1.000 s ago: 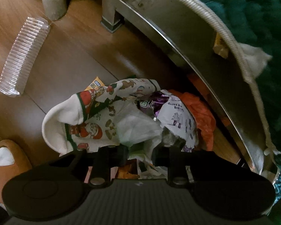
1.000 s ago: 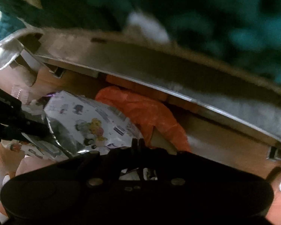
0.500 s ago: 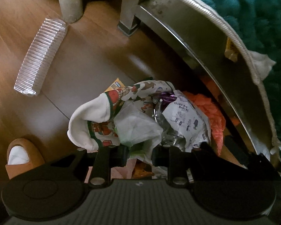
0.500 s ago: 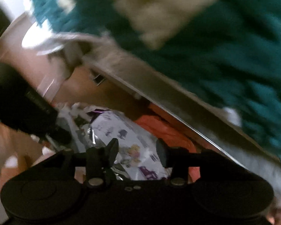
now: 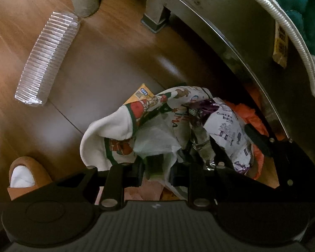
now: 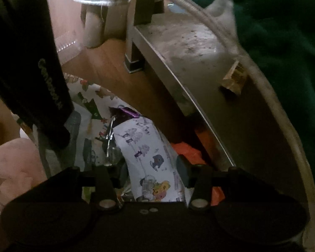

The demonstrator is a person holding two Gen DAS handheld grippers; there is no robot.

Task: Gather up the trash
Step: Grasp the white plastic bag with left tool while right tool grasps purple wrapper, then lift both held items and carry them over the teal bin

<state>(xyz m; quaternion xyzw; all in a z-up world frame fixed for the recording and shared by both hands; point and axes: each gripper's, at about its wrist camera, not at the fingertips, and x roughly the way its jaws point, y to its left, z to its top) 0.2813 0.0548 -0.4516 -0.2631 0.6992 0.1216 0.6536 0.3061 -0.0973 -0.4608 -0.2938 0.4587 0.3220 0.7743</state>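
A bag printed with red and green cartoons (image 5: 174, 96) lies open on the wooden floor with trash in it. My left gripper (image 5: 157, 164) is shut on a thin white plastic fold (image 5: 155, 140) at the bag's mouth. In the right wrist view its black body (image 6: 42, 73) stands at the upper left. A white snack wrapper with purple drawings (image 6: 145, 147) lies between the fingers of my right gripper (image 6: 152, 172). Its jaws are opening and the pads do not press the wrapper. The same wrapper (image 5: 226, 130) shows in the left wrist view. Crumpled orange plastic (image 5: 250, 113) lies behind it.
A ribbed clear plastic sleeve (image 5: 48, 61) lies on the floor at the left. A metal frame rail with a leg (image 5: 157, 10) curves along the right, under a teal blanket (image 5: 304, 4). A slippered foot (image 5: 25, 172) is at the lower left. A yellow packet (image 5: 141, 93) pokes out behind the bag.
My right gripper went from shut to open, rolled, and swung over the white wrapper, now showing in the left wrist view. The left gripper kept its hold and drifted slightly.
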